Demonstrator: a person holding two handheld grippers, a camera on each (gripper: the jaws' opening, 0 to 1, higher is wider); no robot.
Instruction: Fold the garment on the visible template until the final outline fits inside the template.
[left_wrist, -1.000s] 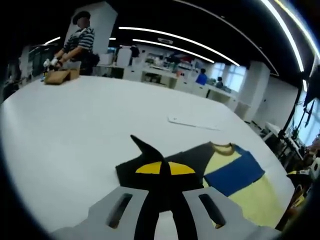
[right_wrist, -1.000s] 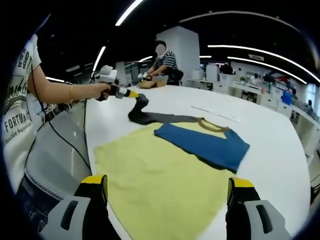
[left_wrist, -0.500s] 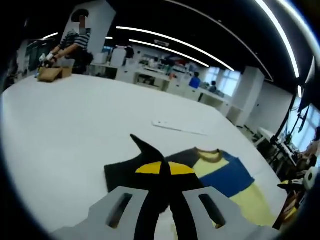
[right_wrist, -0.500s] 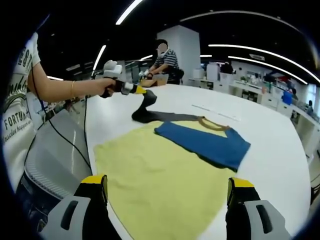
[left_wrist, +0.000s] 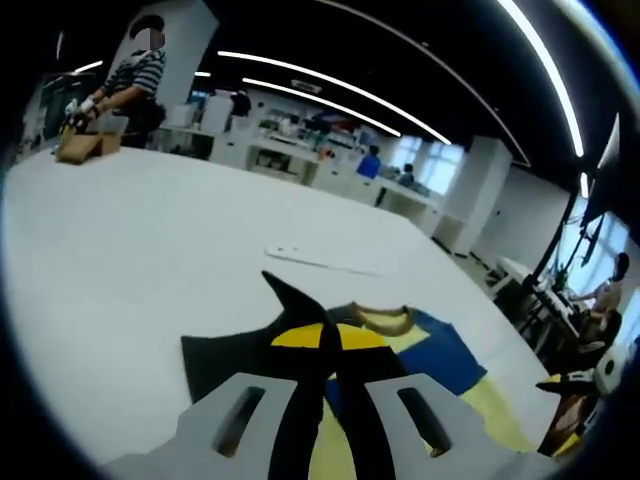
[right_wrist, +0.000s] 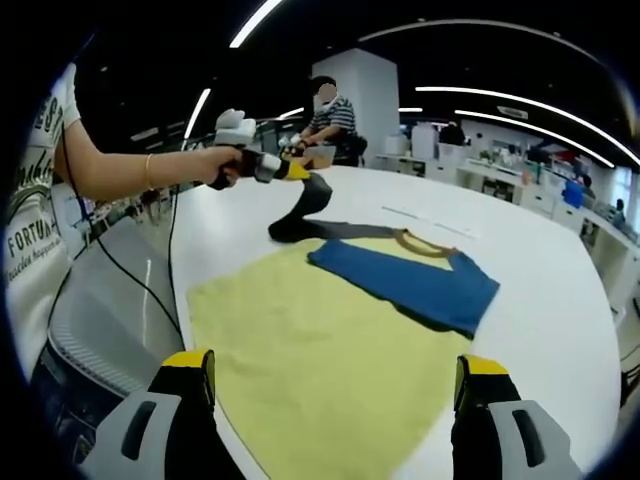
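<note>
A: Where the left gripper view looks out along its own jaws, what have the fingers got?

B: The left gripper (left_wrist: 330, 335) has its yellow-tipped fingers (left_wrist: 297, 336) closed on the dark sleeve (left_wrist: 225, 355) of the garment (left_wrist: 440, 355). A black point of cloth sticks up just beyond the tips. The sleeve spreads over the white worktop (left_wrist: 130, 250) to the left, and the blue and yellow parts of the garment lie to the right, with the tan collar (left_wrist: 385, 318) just past the fingers.

A: Anything farther off?

B: A thin white strip (left_wrist: 320, 260) lies on the worktop beyond the garment, well apart from it. At the far left a person in a striped shirt (left_wrist: 135, 80) stands by a brown cardboard box (left_wrist: 80, 145).

A: And in the right gripper view?

B: The right gripper (right_wrist: 330, 385) hangs at the near edge, fingers (right_wrist: 190, 365) wide apart and holding nothing. Between them lies the yellow body of the garment (right_wrist: 320, 350), flat on the worktop (right_wrist: 540, 300), with a blue panel (right_wrist: 410, 280) folded across its far part. On the far left, the left gripper (right_wrist: 290, 170) holds the dark sleeve (right_wrist: 305, 210) lifted off the worktop, the cloth hanging down to the rest of the garment. A hand (right_wrist: 225, 165) with a bracelet grips it. I can't make out a template in either view.
</note>
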